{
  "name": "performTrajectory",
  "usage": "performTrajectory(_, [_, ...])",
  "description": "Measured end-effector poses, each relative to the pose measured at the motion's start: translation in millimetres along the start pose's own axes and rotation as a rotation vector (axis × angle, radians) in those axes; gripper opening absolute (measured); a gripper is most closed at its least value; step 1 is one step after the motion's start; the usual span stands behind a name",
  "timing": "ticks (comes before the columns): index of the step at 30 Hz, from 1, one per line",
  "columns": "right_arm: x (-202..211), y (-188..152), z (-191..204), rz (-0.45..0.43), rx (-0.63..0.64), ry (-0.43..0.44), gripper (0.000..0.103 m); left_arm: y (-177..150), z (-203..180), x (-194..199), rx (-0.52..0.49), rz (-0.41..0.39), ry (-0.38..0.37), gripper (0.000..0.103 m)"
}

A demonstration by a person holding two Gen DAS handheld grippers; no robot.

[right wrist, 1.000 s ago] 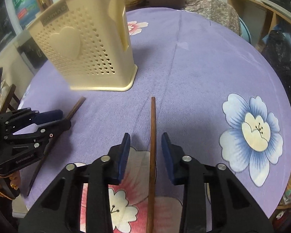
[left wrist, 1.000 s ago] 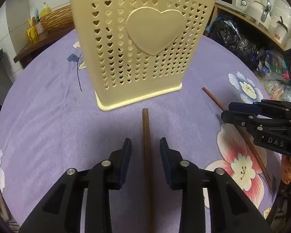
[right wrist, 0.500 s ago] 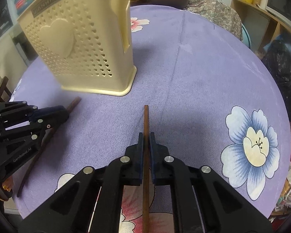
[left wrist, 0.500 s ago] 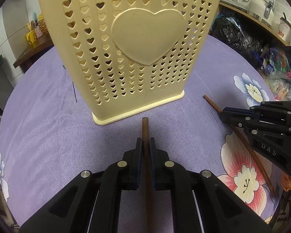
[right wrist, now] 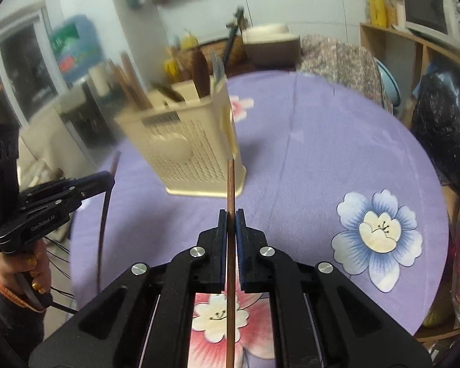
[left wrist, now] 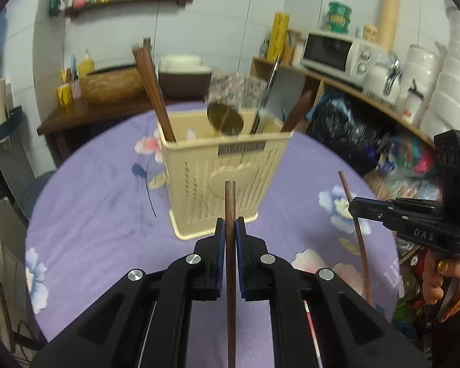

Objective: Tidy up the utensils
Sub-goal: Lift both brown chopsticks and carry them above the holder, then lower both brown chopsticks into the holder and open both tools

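Note:
A cream perforated utensil holder (left wrist: 220, 181) (right wrist: 193, 156) with a heart badge stands on the purple flowered tablecloth (left wrist: 101, 214). Several chopsticks, a spoon and other utensils stick up out of it. My left gripper (left wrist: 230, 230) is shut on a brown chopstick (left wrist: 230, 208), lifted off the cloth and pointing at the holder. My right gripper (right wrist: 231, 220) is shut on a second brown chopstick (right wrist: 230, 190), also raised, in front of the holder's right corner. Each gripper shows in the other's view, the right gripper (left wrist: 357, 207) and the left gripper (right wrist: 107, 179), each with its stick.
The round table's edge (right wrist: 438, 276) curves close on the right. Shelves with a microwave (left wrist: 337, 52) and white tubs (left wrist: 450, 86) stand behind. A wicker basket (left wrist: 113, 82) sits on a side table. A person's hand (left wrist: 438, 273) holds the right gripper's handle.
Both grippers closed on their chopsticks and have now lifted them off the cloth, tilting up and pulling back so the holder's top and the room show.

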State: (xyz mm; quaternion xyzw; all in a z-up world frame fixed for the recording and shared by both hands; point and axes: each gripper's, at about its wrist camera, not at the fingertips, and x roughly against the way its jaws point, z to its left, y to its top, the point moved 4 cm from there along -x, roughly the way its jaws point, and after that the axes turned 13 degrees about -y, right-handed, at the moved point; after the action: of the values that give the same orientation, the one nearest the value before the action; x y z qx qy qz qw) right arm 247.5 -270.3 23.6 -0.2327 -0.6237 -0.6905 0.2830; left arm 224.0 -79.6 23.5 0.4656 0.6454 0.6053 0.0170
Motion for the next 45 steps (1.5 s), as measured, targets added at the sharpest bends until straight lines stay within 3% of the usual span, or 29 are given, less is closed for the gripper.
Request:
performTrajectory(9, [71, 10, 10, -0.117, 0.044, 0.052, 0.006, 12, -15, 47, -0.035, -0.106, -0.016, 0.008])
performTrajectory(21, [82, 31, 31, -0.148, 0.089, 0.076, 0.006, 26, -9, 63, -0.034, -0.155, -0.016, 0.008])
performTrajectory(26, [95, 74, 44, -0.200, 0.103, 0.090, 0.006, 59, -11, 80, -0.060, -0.213, -0.014, 0.008])
performTrajectory(33, [114, 171, 56, -0.323, 0.052, 0.073, 0.006, 150, -4, 103, -0.029, -0.359, 0.016, 0.008])
performTrajectory(38, [106, 206, 60, -0.420, 0.047, -0.032, 0.006, 191, 7, 94, -0.003, -0.444, 0.093, 0.008])
performTrajectory(41, [83, 200, 61, -0.404, 0.044, -0.058, 0.006, 186, 12, 76, 0.011, -0.445, 0.104, 0.008])
performTrajectory(45, [44, 175, 62, -0.340, 0.063, -0.087, 0.006, 158, 25, 41, 0.039, -0.388, 0.113, 0.008])
